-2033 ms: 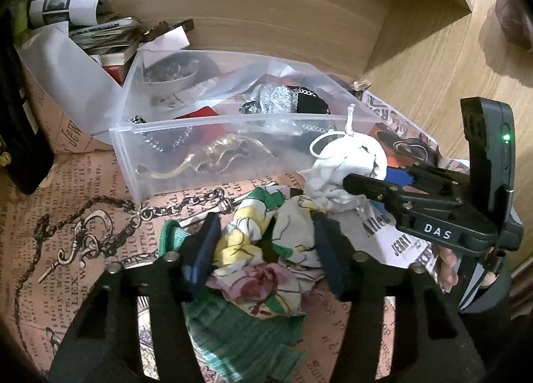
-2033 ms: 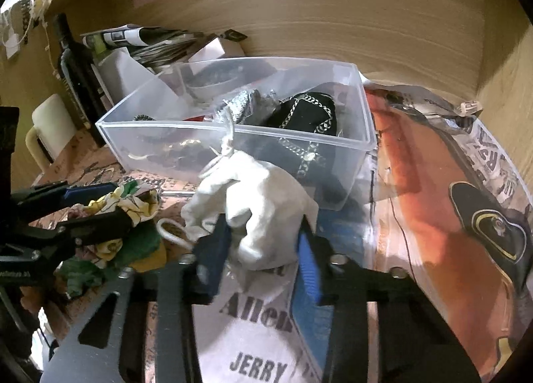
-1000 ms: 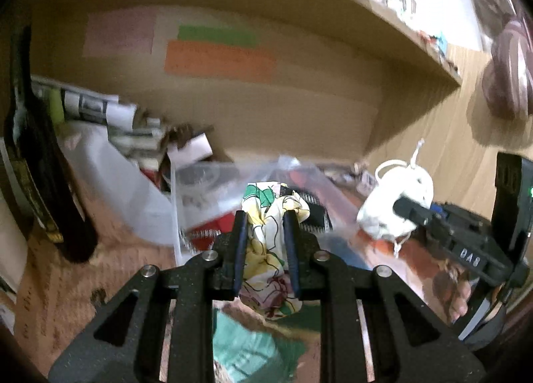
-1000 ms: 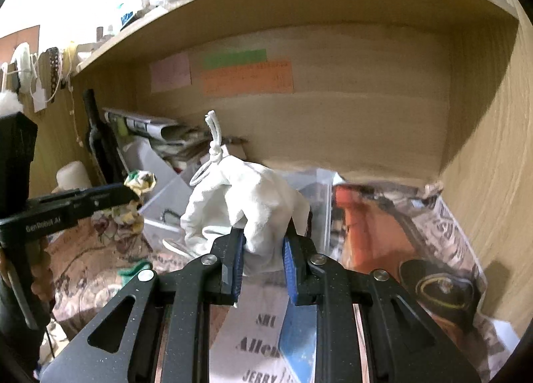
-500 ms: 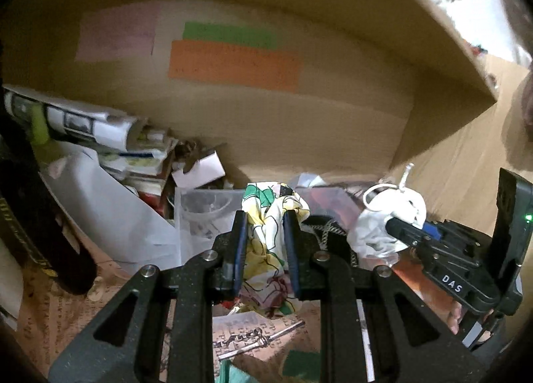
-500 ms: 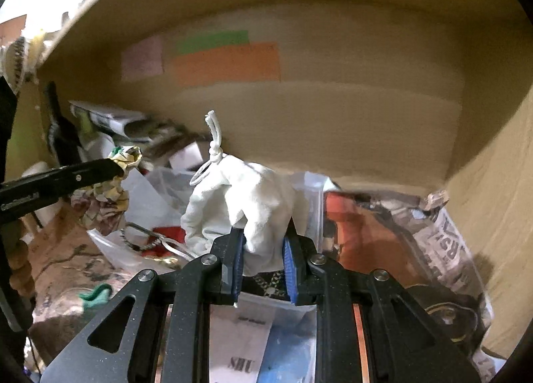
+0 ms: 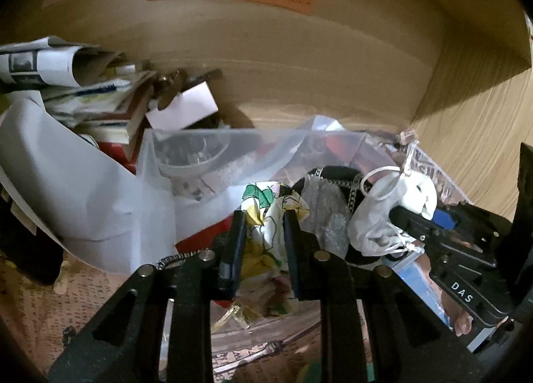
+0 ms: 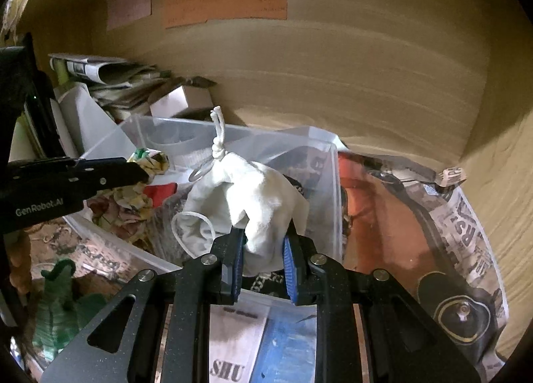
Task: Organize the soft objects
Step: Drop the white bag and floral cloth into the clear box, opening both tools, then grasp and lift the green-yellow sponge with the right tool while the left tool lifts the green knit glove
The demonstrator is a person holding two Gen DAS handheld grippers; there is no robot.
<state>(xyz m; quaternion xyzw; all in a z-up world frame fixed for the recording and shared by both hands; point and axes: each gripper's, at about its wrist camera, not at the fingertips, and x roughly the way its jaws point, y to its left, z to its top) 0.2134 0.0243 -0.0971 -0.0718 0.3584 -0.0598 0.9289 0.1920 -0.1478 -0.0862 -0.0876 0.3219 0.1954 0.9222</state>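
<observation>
My left gripper (image 7: 263,216) is shut on a floral cloth (image 7: 266,216) with green, yellow and white print and holds it over the clear plastic bin (image 7: 200,136). It also shows in the right wrist view (image 8: 146,166) at the left. My right gripper (image 8: 261,239) is shut on a white drawstring pouch (image 8: 246,196) and holds it above the bin's near wall (image 8: 336,203). The pouch also shows in the left wrist view (image 7: 389,213) at the right. The bin holds a black chain bag (image 7: 336,176), a small clear bowl (image 7: 190,153) and something red.
A stack of papers and books (image 8: 110,83) and a white lid (image 7: 56,183) stand left of the bin. A green knit cloth (image 8: 56,303) lies on the newspaper at lower left. A wooden back wall with colored notes (image 8: 226,3) and a right side wall close the nook.
Both grippers have lifted their cloths off the newspaper and carried them forward and down over the bin. The jaws have stayed shut since one second ago.
</observation>
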